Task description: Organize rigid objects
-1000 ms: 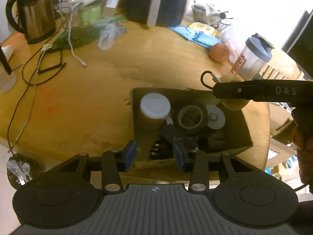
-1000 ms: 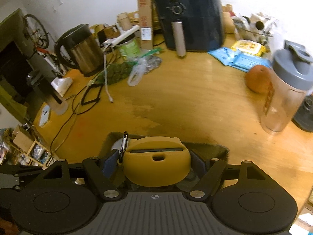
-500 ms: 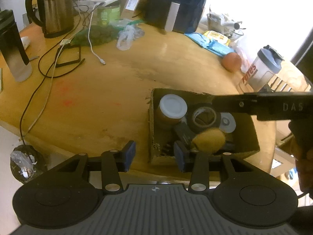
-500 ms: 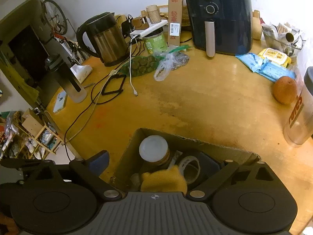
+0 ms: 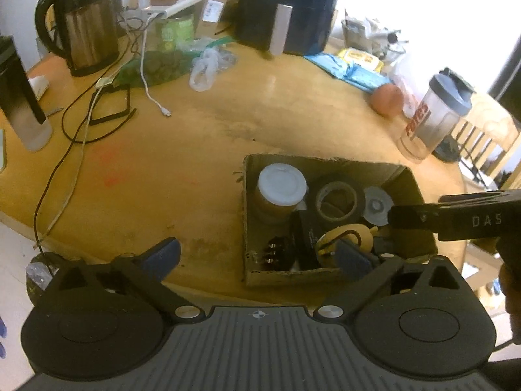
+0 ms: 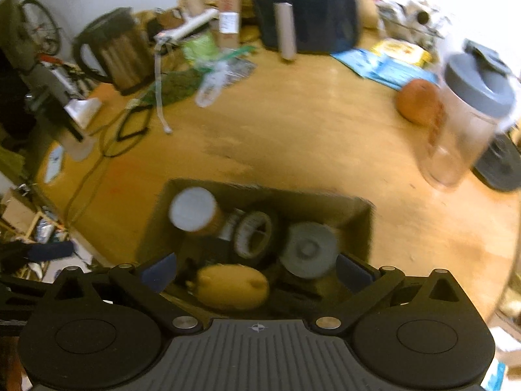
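An open cardboard box (image 5: 403, 171) (image 6: 156, 215) sits at the near edge of the round wooden table (image 5: 208, 150). Inside it are a white-lidded jar (image 5: 281, 184) (image 6: 192, 208), a tape roll (image 5: 337, 200) (image 6: 254, 234), a grey disc (image 5: 377, 204) (image 6: 307, 249), dark items, and a yellow pouch (image 5: 350, 236) (image 6: 232, 285) with a black loop. My right gripper (image 6: 255, 272) is open and empty just above the pouch; its arm (image 5: 456, 220) shows in the left wrist view. My left gripper (image 5: 257, 257) is open and empty at the box's near left corner.
A kettle (image 5: 83, 22), cables (image 5: 81, 123), green bags (image 5: 156, 68), an air fryer (image 5: 286, 3), blue packets (image 5: 355, 70), an orange (image 5: 387, 99) and a shaker bottle (image 5: 436, 114) stand around the far and right sides. A steel tumbler (image 5: 19, 97) stands far left.
My right gripper opened and dropped the yellow pouch into the box, then drew back. My left gripper opened wider.
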Available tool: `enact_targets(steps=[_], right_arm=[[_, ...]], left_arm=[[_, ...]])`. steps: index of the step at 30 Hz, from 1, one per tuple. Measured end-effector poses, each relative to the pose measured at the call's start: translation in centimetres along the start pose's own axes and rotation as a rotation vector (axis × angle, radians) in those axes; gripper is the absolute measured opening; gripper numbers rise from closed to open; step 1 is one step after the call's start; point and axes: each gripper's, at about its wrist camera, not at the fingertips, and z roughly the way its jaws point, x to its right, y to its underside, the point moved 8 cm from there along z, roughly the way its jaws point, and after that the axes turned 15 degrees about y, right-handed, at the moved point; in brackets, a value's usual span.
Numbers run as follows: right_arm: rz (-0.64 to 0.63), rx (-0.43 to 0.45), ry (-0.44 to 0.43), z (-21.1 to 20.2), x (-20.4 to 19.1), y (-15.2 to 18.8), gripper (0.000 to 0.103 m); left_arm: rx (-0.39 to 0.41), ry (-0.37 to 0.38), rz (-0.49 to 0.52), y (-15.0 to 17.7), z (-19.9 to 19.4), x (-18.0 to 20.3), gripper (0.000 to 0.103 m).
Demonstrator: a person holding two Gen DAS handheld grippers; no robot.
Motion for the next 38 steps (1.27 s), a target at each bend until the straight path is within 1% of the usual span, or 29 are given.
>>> enact_targets(steps=[4,7,12,16,19,31,38], right_arm=[[0.023,-0.044,0.042,0.6,1.3,1.3,0.103],[0.025,-0.075,0.068,0.9,2.0,2.2,0.103],[0.030,-0.124,0.096,1.4,2.8,3.7,0.103],[0.036,-0.155,0.108,1.9,3.2,4.5,0.103],[0.036,-0.173,0.112,2.1,3.4,5.0,0.103],[0.037,-0.203,0.119,2.6,3.8,5.4,0.103],[0.038,-0.191,0.113,2.6,3.9,5.0,0.103]], left_arm=[[-0.042,-0.037,0.038,0.3,0.7,0.4,0.103],[-0.086,-0.046,0.050,0.8,1.4,0.6,0.103],[-0.158,-0.068,0.045,1.5,2.3,0.5,0.103],[-0.188,-0.073,0.030,1.8,2.7,0.4,0.103],[-0.208,-0.059,0.019,2.1,3.2,0.5,0.103],[-0.235,-0.027,0.006,2.2,4.1,1.0,0.103],[-0.213,-0.008,-0.018,1.6,4.1,0.8,0.103]])
